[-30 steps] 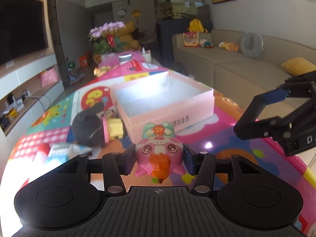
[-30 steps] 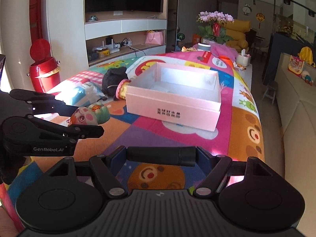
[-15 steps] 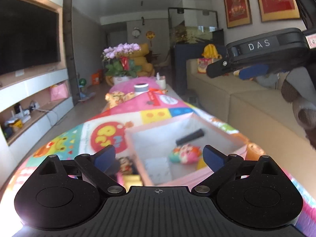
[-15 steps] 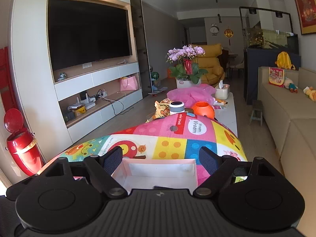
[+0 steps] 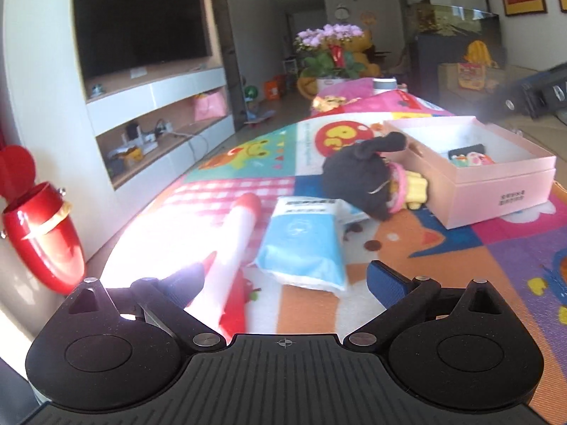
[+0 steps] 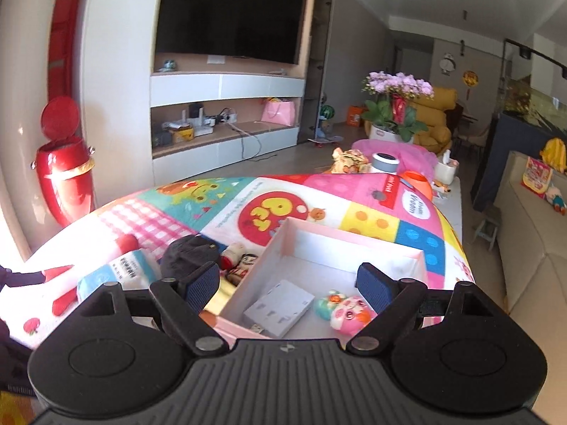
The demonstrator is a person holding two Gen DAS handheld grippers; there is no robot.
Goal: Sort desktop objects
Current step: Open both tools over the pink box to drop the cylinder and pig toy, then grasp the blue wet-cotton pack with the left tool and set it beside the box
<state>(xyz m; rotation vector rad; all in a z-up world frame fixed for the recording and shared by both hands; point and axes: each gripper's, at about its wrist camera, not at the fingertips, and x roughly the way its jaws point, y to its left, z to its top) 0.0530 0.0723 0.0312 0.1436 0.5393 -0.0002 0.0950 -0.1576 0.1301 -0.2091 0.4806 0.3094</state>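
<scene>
Both grippers hang wide open and empty over the colourful play mat.

The left gripper (image 5: 287, 279) hovers above a blue-and-white tissue pack (image 5: 301, 244), beside a red-and-white toy rocket (image 5: 234, 237) and a black plush doll (image 5: 361, 177) leaning on the pink box (image 5: 496, 187). The right gripper (image 6: 288, 285) sits over that box (image 6: 354, 241), where a pink pig toy (image 6: 349, 313) and white adapter (image 6: 280, 308) lie.

Living room: wall-mounted television (image 6: 230, 14) above white shelving (image 6: 226, 120), red bin (image 6: 65, 173) at left, beige sofa (image 6: 531, 248) at right (sunlit).
</scene>
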